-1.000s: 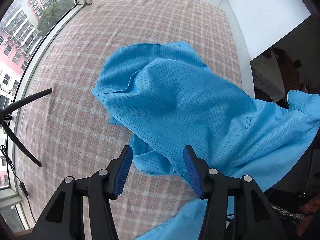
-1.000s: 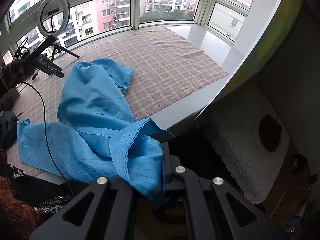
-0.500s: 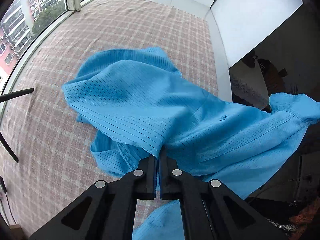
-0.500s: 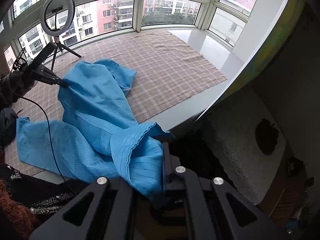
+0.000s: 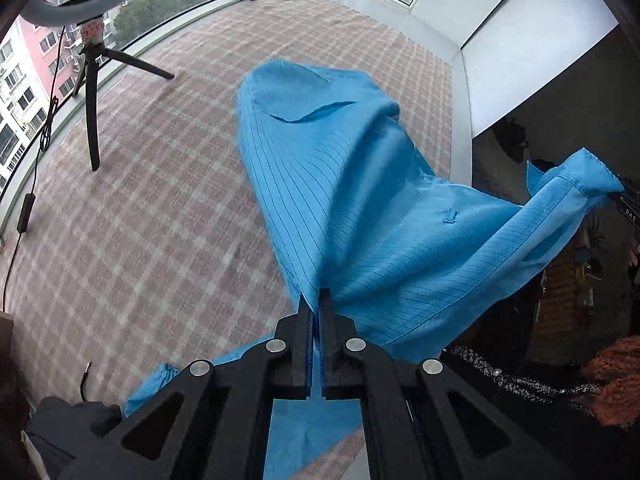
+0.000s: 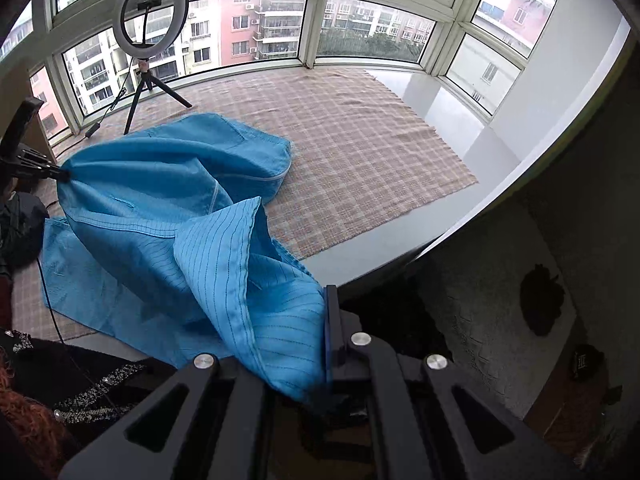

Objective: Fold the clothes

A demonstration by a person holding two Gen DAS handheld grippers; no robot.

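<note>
One blue garment, pinstriped, single piece. One checked mat under it. One ring light on one tripod, three legs. One cable with one inline switch. Two tools: left tool, right tool. One dark bundle at mat edge.

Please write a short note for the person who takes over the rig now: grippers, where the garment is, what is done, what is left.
Left gripper: shut on an edge of the blue garment.
Right gripper: shut on another edge of it.
Garment: stretched between both grippers, its far part lying bunched on the checked mat.
Done: both edges gripped, cloth lifted.
Left: spread it flat on the mat, then every fold.
</note>
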